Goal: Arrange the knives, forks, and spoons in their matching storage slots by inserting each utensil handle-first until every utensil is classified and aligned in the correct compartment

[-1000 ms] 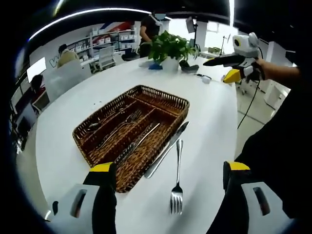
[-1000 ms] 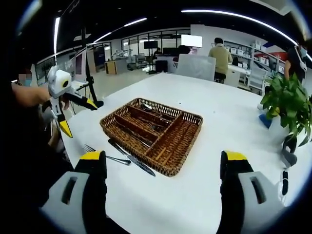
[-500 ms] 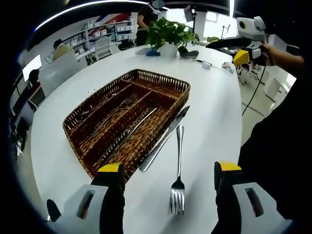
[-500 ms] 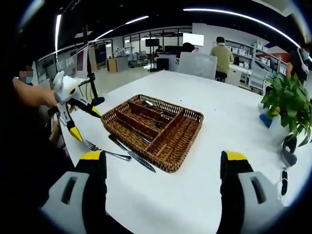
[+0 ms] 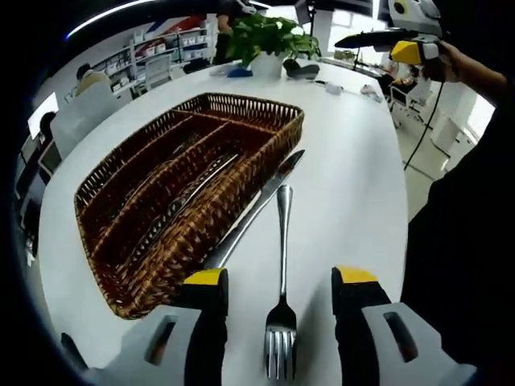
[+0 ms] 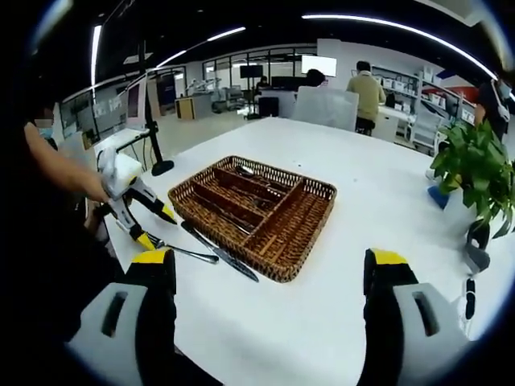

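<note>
On the white worktop (image 5: pixel 354 161), the left hand-held gripper (image 5: pixel 282 281), jaws spread, straddles the fork (image 5: pixel 281 322); misalignment risks skidding it away.

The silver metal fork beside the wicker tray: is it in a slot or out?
Out. The silver metal fork lies flat on the white table, outside the wicker tray.

Potted plant (image 6: pixel 475 173) on white table (image 6: pixel 386 201)

No legible text, labels or numbers, far wall lettering perhaps present, too blurred
</note>
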### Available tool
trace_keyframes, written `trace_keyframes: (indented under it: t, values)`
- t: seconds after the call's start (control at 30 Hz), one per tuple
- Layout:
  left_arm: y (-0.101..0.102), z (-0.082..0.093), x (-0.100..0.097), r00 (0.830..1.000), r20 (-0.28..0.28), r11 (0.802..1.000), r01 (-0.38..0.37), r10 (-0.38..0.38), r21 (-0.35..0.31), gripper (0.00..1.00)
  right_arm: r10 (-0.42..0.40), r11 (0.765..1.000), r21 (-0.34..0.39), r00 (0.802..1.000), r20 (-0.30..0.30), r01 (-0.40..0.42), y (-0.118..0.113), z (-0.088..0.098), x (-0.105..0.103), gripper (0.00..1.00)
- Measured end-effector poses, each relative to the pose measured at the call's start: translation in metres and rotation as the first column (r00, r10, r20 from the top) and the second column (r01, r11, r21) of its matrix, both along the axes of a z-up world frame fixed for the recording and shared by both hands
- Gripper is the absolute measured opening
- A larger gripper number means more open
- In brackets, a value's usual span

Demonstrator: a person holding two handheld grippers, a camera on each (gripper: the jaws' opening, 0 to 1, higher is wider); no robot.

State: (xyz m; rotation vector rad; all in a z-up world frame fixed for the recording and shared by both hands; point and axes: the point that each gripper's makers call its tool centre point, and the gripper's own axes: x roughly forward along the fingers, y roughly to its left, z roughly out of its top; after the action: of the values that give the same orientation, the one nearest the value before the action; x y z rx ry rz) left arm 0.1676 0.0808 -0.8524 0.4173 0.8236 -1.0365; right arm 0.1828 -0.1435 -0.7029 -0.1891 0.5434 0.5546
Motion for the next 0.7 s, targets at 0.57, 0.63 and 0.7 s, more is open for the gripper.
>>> trace_keyframes:
  t: [0.57, 0.63, 0.7]
  values:
    - [0.002, -0.018, -0.017, 0.995, -0.009, 0.994, 0.103, -0.103, 0.028, 0.27, -0.039, 0.999, 0.029, 0.999, 0.012, 0.039, -0.013, 0.006, -0.003, 1.0]
    - [0.002, -0.017, -0.015, 0.996, -0.012, 0.996, 0.088, -0.088, 0.014, 0.27, -0.039, 0.999, 0.014, 0.999, 0.012, 0.039, -0.013, 0.005, -0.002, 1.0]
    - [0.003, -0.017, -0.013, 0.996, 0.002, 0.996, 0.093, -0.093, 0.016, 0.26, -0.045, 0.999, 0.019, 0.999, 0.014, 0.044, -0.013, 0.005, -0.002, 1.0]
